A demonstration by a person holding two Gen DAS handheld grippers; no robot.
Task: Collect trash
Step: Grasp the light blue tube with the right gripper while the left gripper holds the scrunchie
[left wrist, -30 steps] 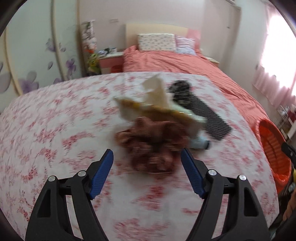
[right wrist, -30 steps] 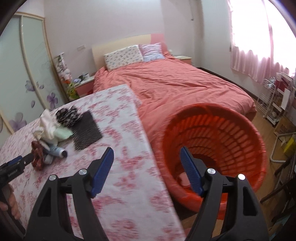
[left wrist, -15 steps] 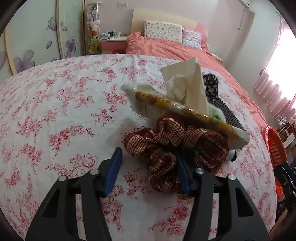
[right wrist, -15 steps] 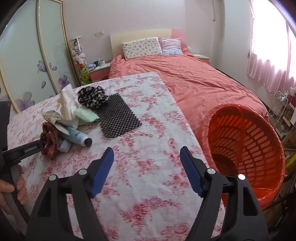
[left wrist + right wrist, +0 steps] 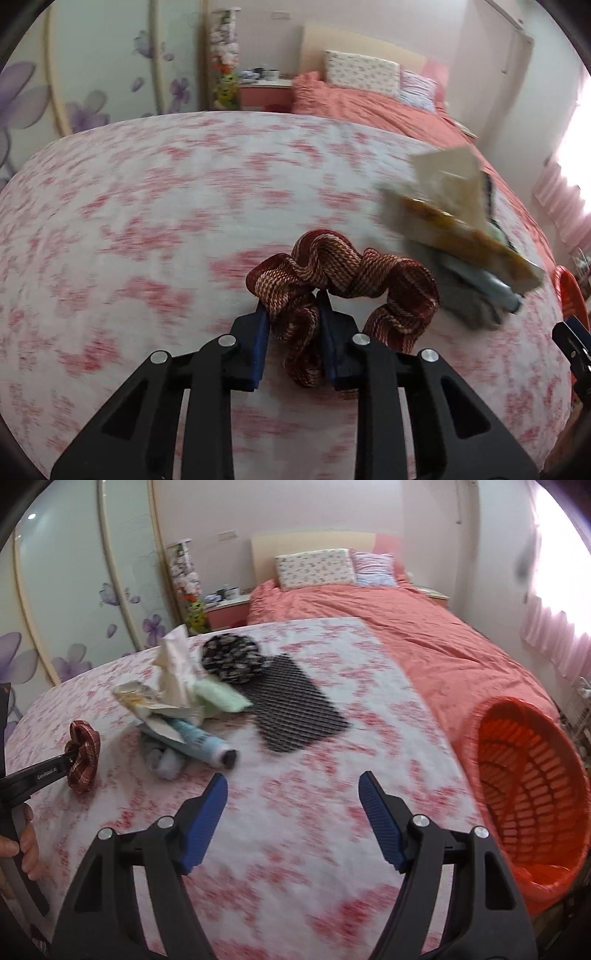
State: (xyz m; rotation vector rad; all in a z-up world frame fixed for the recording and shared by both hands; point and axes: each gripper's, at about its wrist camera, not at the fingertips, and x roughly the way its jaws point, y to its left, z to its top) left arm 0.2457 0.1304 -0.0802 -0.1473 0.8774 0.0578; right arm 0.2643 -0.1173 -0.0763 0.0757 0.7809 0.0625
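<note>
The red checked scrunchie (image 5: 343,291) is pinched in my left gripper (image 5: 293,325), its fabric bunched between the two blue pads, and in the right wrist view it seems lifted just off the floral tablecloth (image 5: 295,812), though blur makes that hard to confirm. My right gripper (image 5: 293,819) hangs over the bare middle of the cloth with its fingers spread wide and nothing in them. Just beside the scrunchie lies the rest of the heap: crumpled tissue (image 5: 177,664), a yellow wrapper (image 5: 136,699), a pale blue tube (image 5: 205,744), a green cloth (image 5: 221,698), a black-and-white scrunchie (image 5: 232,657) and a black mesh mat (image 5: 295,705). The orange basket (image 5: 532,794) waits off the table's right edge, with something orange at its bottom. I judge the job barely begun: one item in hand, most still to carry over.
</note>
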